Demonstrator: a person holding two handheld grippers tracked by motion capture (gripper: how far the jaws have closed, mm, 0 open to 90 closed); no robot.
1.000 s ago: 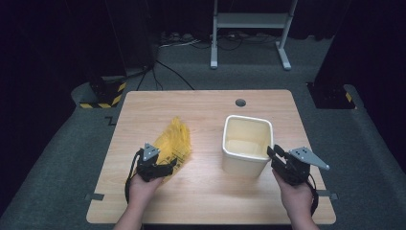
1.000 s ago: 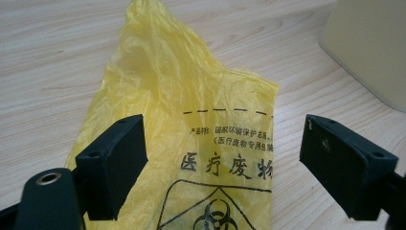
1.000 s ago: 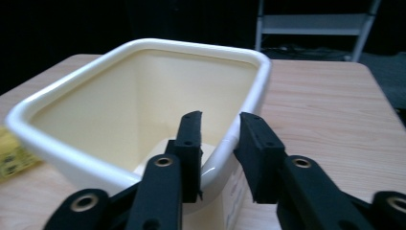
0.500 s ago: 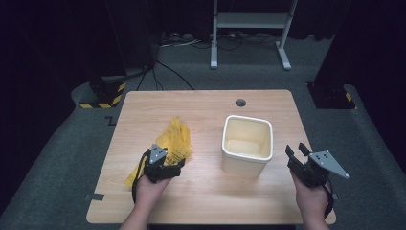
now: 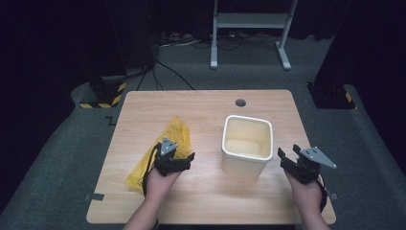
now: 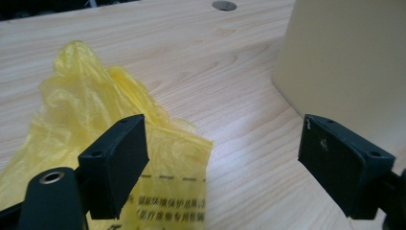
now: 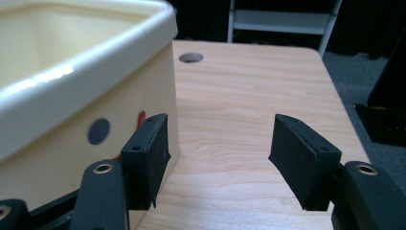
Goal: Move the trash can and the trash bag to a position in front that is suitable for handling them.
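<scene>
Since the earlier frames the right gripper (image 5: 291,159) has drawn away from the cream bin (image 5: 246,145) toward the bench's right side, and its fingers have just been opening with nothing between them. The left gripper (image 5: 184,160) has slid across the yellow plastic bag (image 5: 178,133) toward the bin, and the bag now lies partly under that hand.

Both sets of fingers are released. In the left gripper view the fingers (image 6: 117,158) are spread, one over the bag's printed corner (image 6: 167,191) and the other just beside the bin's wall (image 6: 344,62), gripping neither. In the right gripper view the near finger (image 7: 148,153) sits close against the bin's corner (image 7: 86,120); whether it touches cannot be told.

The bag lies crumpled on the left half of the bench (image 5: 206,103), its tail reaching toward the front left edge. The bin stands upright right of centre, between the two hands, and blocks the straight line from one gripper to the other. A round cable hole (image 5: 240,102) lies behind the bin near the far edge.

The far half of the bench is bare wood, as is the strip in front of the bin. The right gripper is close to the right edge. Beyond the bench, a white metal frame (image 5: 249,21) stands on the grey floor, and a yellow-and-black striped base (image 5: 103,98) sits off the far left corner.
</scene>
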